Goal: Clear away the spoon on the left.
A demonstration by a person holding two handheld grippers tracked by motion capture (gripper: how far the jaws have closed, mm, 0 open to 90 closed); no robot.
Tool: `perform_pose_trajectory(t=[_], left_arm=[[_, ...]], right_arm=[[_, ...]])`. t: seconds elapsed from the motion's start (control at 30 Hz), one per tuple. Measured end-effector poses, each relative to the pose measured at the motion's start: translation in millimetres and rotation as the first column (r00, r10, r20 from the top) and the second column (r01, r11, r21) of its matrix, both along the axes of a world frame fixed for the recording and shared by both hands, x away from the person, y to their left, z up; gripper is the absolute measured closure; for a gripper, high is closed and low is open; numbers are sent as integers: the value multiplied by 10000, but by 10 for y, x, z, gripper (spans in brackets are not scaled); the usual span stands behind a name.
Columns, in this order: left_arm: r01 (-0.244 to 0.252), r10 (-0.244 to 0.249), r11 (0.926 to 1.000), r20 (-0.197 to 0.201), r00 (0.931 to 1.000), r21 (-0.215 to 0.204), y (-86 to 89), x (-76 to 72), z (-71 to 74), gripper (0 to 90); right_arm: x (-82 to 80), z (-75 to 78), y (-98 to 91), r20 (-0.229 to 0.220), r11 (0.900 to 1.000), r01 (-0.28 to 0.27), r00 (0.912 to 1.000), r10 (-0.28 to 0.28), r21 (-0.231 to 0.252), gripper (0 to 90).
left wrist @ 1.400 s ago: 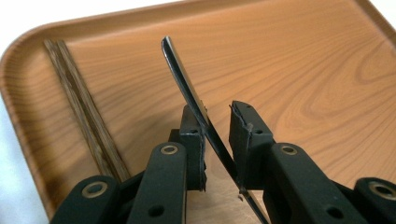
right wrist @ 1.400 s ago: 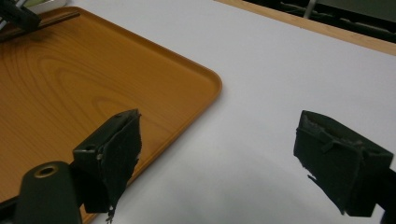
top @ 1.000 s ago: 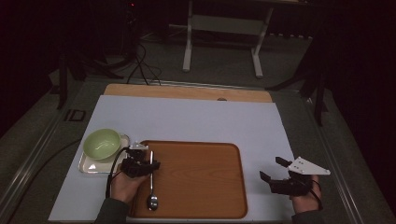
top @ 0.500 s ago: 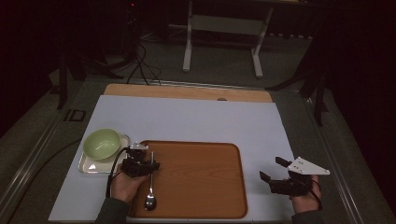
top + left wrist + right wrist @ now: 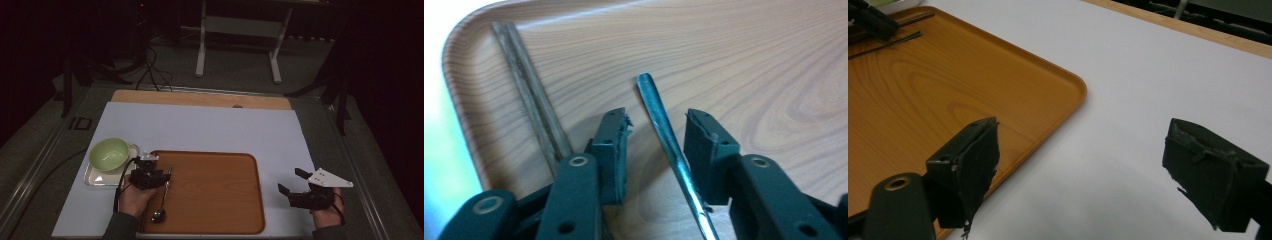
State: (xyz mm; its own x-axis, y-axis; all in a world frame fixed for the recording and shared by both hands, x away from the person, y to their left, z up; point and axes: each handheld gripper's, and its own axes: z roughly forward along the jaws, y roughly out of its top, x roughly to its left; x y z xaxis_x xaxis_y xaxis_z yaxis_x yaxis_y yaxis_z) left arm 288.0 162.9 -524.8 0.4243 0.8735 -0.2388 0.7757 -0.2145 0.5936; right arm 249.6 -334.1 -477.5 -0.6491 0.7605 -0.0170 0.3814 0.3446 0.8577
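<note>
Jaws of the left gripper (image 5: 655, 145) stand apart and have just been opening; the spoon (image 5: 671, 150) handle lies between them, close beside one pad, with a gap to the other, resting flat on the wooden tray (image 5: 749, 65). The right gripper (image 5: 1080, 175) has its jaws wide apart over bare white mat, nothing between them.

From the high view, the white mat (image 5: 210, 127) covers most of the table, and the tray (image 5: 215, 192) lies on its near half. The left gripper (image 5: 148, 176) hovers at the tray's left edge, the spoon (image 5: 162, 200) running from it toward the person, bowl end nearest. A pair of dark chopsticks (image 5: 531, 107) lies on the tray just beside the spoon handle, near the rim. Left of the tray sits a green bowl (image 5: 109, 154) on a small pale dish (image 5: 95, 176). The right gripper (image 5: 300, 187) rests well apart from the tray's right edge
</note>
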Motion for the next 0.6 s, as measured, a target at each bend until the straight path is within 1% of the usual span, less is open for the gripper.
perform_pose_trajectory(t=[0.2,0.3,0.37,0.4,0.53,0.6], left_arm=[[-155,153,9999,269,9995,57,10,-13,34,507],[-205,195,9995,454,9988,230,3,-19,69,451],[-72,50,9992,559,9984,396,-15,-25,94,412],[-94,63,9988,639,9979,474,-24,-29,105,391],[-228,190,9986,805,9966,476,-25,-36,135,316],[-300,268,9988,831,9962,377,-10,-40,150,302]], right_arm=[[-2,1,-1,8,10000,9,10000,-9,1,145],[-2,1,-1,3,10000,6,10000,-6,-7,146],[-2,0,-2,10,10000,11,10000,-11,1,145],[-2,0,-2,7,10000,12,10000,-12,-3,145],[-2,0,-2,6,10000,5,10000,-5,-3,145],[-3,0,-2,9,10000,21,10000,-21,12,145]])
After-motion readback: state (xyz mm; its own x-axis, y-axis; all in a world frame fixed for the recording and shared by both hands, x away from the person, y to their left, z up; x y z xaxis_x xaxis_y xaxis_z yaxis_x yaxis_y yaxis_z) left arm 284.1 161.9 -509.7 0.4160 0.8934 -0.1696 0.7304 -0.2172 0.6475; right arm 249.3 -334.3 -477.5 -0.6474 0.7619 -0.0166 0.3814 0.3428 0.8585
